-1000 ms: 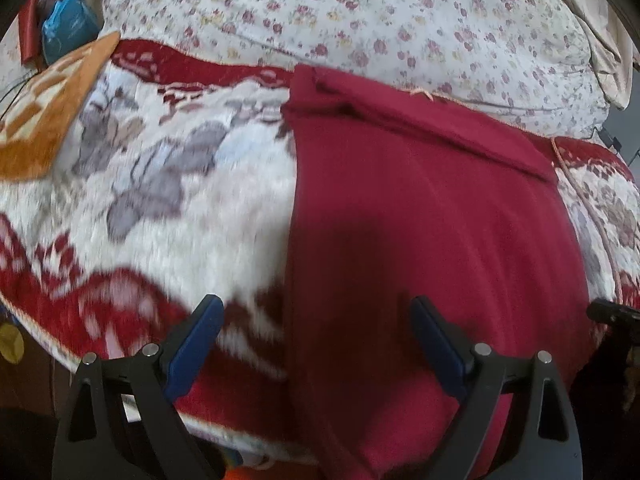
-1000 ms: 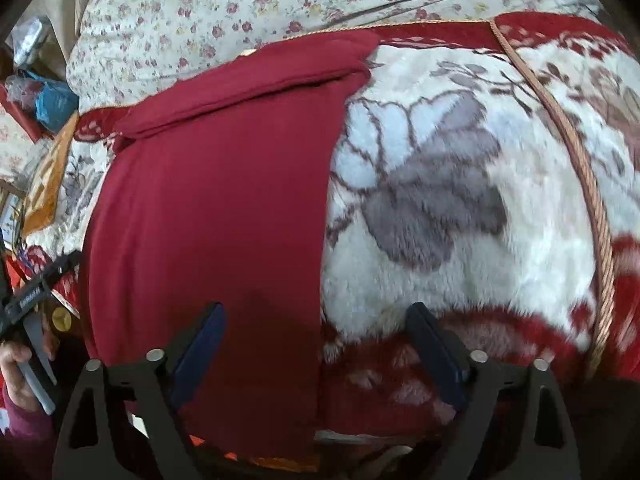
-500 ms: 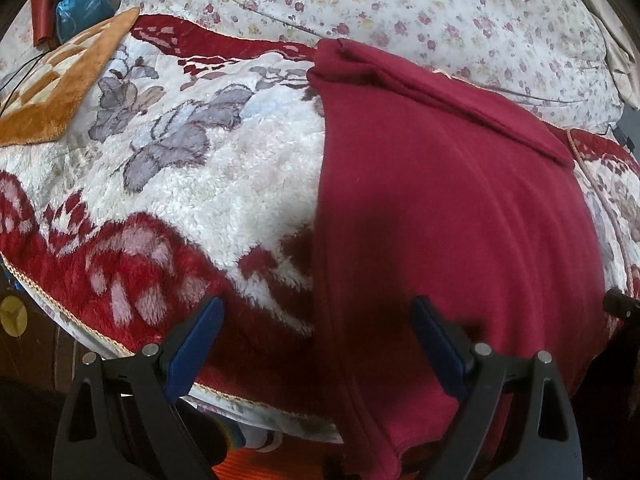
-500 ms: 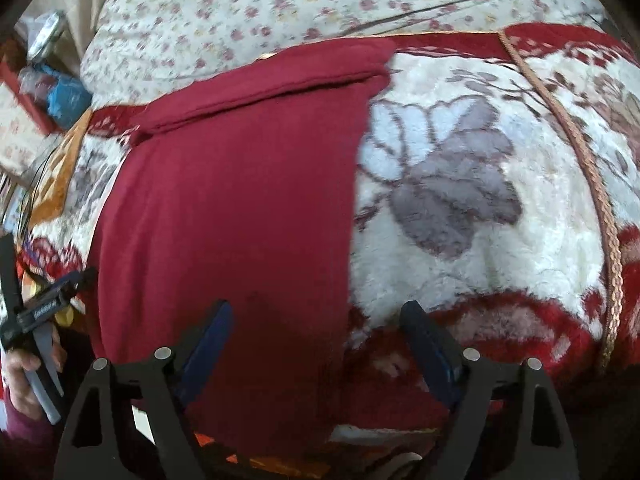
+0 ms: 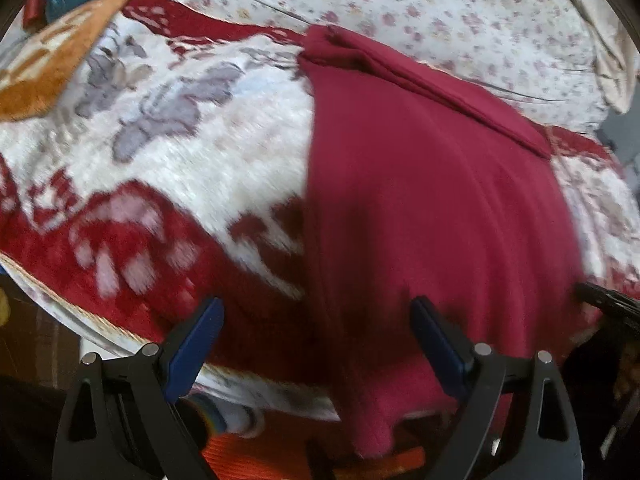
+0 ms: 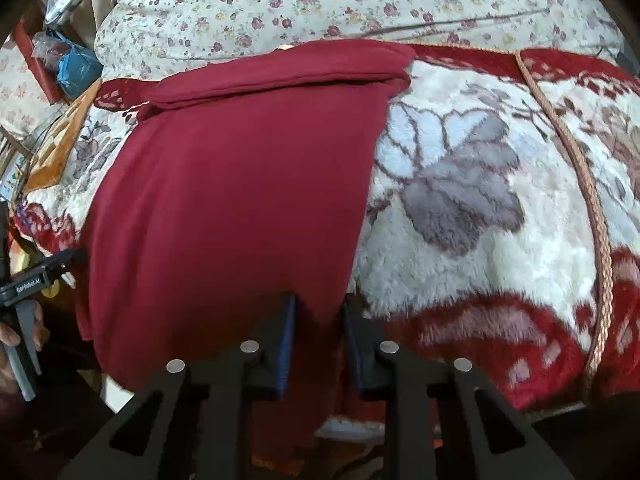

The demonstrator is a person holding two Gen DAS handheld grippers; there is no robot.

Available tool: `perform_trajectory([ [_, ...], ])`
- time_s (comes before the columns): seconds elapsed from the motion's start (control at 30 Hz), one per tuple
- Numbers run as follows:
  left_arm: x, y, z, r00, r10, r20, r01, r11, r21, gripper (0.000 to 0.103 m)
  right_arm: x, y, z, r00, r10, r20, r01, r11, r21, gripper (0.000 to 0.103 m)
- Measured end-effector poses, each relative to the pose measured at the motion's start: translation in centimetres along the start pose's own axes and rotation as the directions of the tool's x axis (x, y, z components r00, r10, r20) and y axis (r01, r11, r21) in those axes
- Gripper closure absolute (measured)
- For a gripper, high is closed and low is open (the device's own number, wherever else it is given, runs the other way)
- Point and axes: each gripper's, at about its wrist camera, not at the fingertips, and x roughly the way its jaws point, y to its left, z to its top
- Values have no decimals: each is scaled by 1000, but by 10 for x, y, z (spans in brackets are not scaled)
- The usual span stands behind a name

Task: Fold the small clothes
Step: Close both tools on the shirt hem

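So the dark red garment (image 6: 240, 200) is lying flat on the plush flowered blanket (image 6: 480, 220) that's covering the bed, stretched from the blanket's far edge all the way to the near edge, where its bottom hem is hanging over a bit. At the far end it's got a band folded over across its width, right where the blanket is meeting the small-flower quilt (image 6: 300, 4).

The right gripper (image 6: 318, 320) is sitting at the near edge of the blanket, over the garment's near right corner. Its jaws are closing in and they're already pretty narrow, with the red fabric's side edge bunched up between the blue pads. Can't really tell if the pads are actually pressing on the cloth yet or just about to.

The left gripper (image 5: 316, 324) is hovering over the garment's near left corner at the same near edge, and it's wide open. One blue pad is over the blanket's red border, the other over the red fabric, so the garment's left edge is running between them, nothing gripped. That view is pretty blurry though.

Off at the blanket's far left corner there's an orange patterned mat (image 5: 52, 76) lying on it. In the right wrist view a hand (image 6: 12, 344) is holding the left gripper's handle.
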Motion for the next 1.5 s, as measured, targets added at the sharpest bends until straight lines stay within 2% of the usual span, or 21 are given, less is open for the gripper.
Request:
perform_trajectory([
  [0.03, 0, 0, -3, 1000, -12, -12, 12, 1000, 3, 10, -2, -2, -3, 999, 26, -22, -26, 1000, 5, 70],
  [0.07, 1, 0, -7, 1000, -16, -27, 17, 1000, 9, 10, -1, -6, -7, 996, 67, -53, -66, 998, 19, 55],
  [0.1, 2, -1, -10, 999, -18, -44, 18, 1000, 17, 10, -1, -8, -11, 992, 99, -76, -97, 995, 34, 48],
  [0.2, 7, -6, -19, 997, -15, -78, 18, 999, 40, 10, 4, -15, -26, 975, 167, -146, -160, 985, 60, 46],
  [0.33, 12, -10, -23, 995, -9, -97, 15, 998, 58, 10, 14, -15, -44, 958, 182, -223, -177, 983, 41, 41],
  [0.47, 15, -11, -21, 995, 4, -101, 2, 998, 63, 10, 19, -11, -47, 954, 190, -231, -187, 982, 38, 41],
  [0.6, 17, -10, -20, 995, 10, -98, -4, 998, 59, 10, 25, -1, -47, 955, 195, -225, -191, 981, 38, 29],
  [0.63, 17, -10, -20, 995, 10, -98, -4, 998, 61, 10, 25, 2, -47, 956, 186, -225, -187, 982, 19, 29],
  [0.7, 18, -11, -21, 995, 14, -97, -8, 998, 67, 10, 19, 7, -47, 946, 236, -222, -238, 971, 14, 43],
  [0.73, 18, -10, -21, 995, 15, -97, -9, 998, 67, 10, 16, 10, -46, 939, 265, -217, -269, 963, 12, 45],
  [0.83, 17, -3, -21, 995, 2, -96, 3, 999, 49, 10, 11, 18, -43, 943, 266, -202, -278, 960, -32, 48],
  [0.97, 14, 3, -22, 995, -17, -97, 21, 999, 37, 10, 26, 17, -43, 937, 275, -213, -279, 960, 11, 46],
  [1.0, 14, 3, -23, 995, -15, -95, 19, 999, 42, 11, 32, 15, -45, 934, 288, -211, -285, 957, 41, 40],
  [1.07, 13, 4, -25, 995, 6, -95, 0, 998, 61, 23, 36, 15, -48, 925, 331, -185, -319, 943, 90, 29],
  [1.13, 11, 4, -27, 996, 30, -85, -24, 997, 73, 34, 34, 22, -49, 935, 308, -175, -300, 951, 72, 28],
  [1.17, 9, 5, -27, 996, 33, -83, -27, 997, 68, 41, 34, 25, -50, 940, 292, -174, -286, 956, 58, 31],
  [1.23, 7, 8, -27, 996, 41, -79, -36, 997, 61, 52, 31, 26, -49, 950, 264, -166, -262, 964, 34, 54],
  [1.27, 5, 11, -27, 996, 42, -78, -38, 998, 57, 57, 30, 24, -48, 950, 270, -158, -268, 963, 37, 72],
  [1.3, 3, 14, -28, 996, 40, -79, -36, 998, 54, 60, 28, 23, -47, 949, 277, -148, -273, 961, 44, 85],
  [1.43, -8, 12, -31, 996, 7, -83, 0, 997, 80, 92, 17, 27, -42, 948, 289, -129, -289, 957, 23, 88],
  [1.5, -7, 7, -33, 996, 8, -88, 1, 995, 97, 93, 12, 32, -39, 948, 293, -125, -296, 955, -2, 88],
])
